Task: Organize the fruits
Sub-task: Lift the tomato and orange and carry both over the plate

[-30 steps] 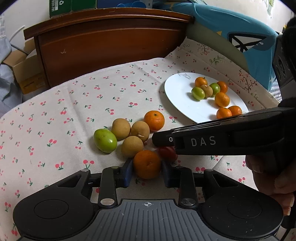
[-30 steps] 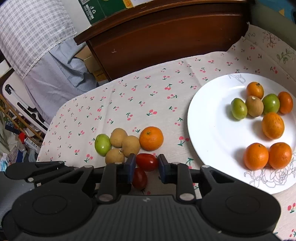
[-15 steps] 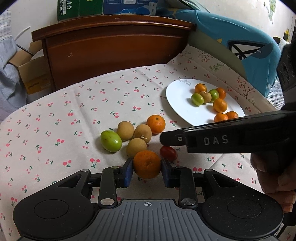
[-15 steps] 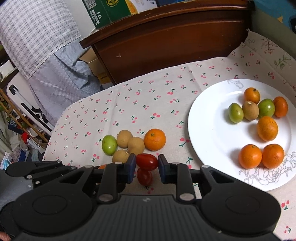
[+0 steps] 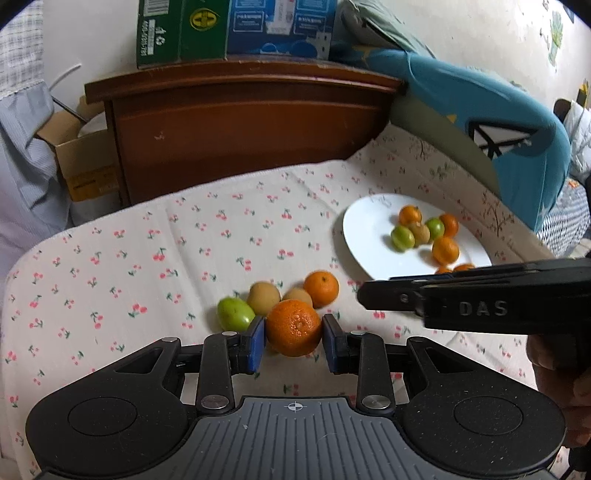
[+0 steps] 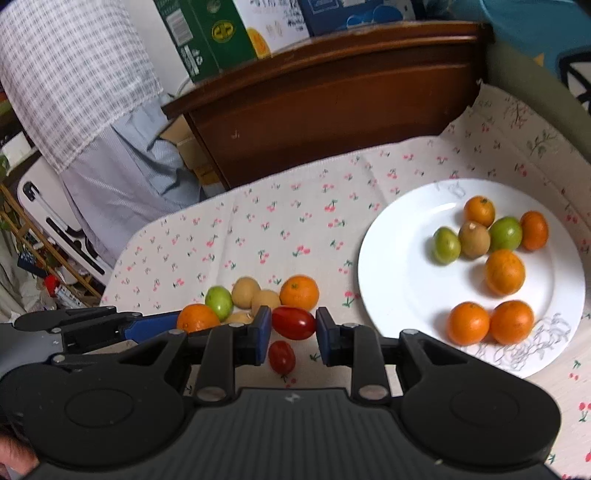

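My left gripper (image 5: 293, 338) is shut on an orange mandarin (image 5: 293, 326) and holds it above the cloth. My right gripper (image 6: 293, 328) is shut on a red cherry tomato (image 6: 293, 322), lifted over a second cherry tomato (image 6: 282, 356) on the cloth. A loose cluster lies behind: a green fruit (image 6: 218, 299), tan round fruits (image 6: 245, 291) and a mandarin (image 6: 299, 292). The white plate (image 6: 399, 280) at the right holds several mandarins, two green fruits and one tan fruit. In the left wrist view the plate (image 5: 364, 232) is far right, partly behind the right gripper's body.
A cherry-print cloth (image 5: 184, 240) covers the surface. A dark wooden headboard (image 5: 240, 122) with cardboard boxes (image 5: 181, 29) on top stands behind. A blue cushion (image 5: 480, 122) rises at the right. Hanging clothes (image 6: 74, 74) and a rack are at the left.
Both grippers have risen and drawn back with their fruit. The fruits on the cloth and plate have not moved.
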### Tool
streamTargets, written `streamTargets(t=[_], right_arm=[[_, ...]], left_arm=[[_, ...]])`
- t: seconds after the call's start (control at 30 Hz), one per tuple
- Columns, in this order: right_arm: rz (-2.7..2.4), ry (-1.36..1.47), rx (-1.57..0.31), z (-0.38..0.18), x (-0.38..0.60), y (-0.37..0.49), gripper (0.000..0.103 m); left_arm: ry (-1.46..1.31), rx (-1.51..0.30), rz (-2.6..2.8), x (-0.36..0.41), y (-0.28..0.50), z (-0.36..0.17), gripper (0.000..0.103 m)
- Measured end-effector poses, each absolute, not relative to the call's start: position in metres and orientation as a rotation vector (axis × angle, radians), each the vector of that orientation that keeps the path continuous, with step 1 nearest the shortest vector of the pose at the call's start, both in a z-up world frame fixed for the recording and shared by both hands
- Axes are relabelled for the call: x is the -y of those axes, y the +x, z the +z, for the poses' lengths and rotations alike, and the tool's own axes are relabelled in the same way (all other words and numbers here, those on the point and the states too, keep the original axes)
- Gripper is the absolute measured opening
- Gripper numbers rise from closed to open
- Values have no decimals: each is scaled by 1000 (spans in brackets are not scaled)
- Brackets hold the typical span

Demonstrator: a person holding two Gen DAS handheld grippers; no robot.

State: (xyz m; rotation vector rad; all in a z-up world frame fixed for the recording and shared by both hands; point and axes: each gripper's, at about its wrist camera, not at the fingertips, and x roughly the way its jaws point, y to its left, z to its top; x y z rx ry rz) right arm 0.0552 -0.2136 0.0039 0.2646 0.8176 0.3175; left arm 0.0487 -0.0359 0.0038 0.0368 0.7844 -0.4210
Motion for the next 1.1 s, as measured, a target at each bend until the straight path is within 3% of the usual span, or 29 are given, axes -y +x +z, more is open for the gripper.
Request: streamTargets(t=[0.7,1.1], right_arm=[[216,325,-699,42,268,46,26],[99,424,-680,46,309,45,26]], left_arm=[[20,-685,-511,81,64,39,30],[12,-717,-539,106,83,28,30]])
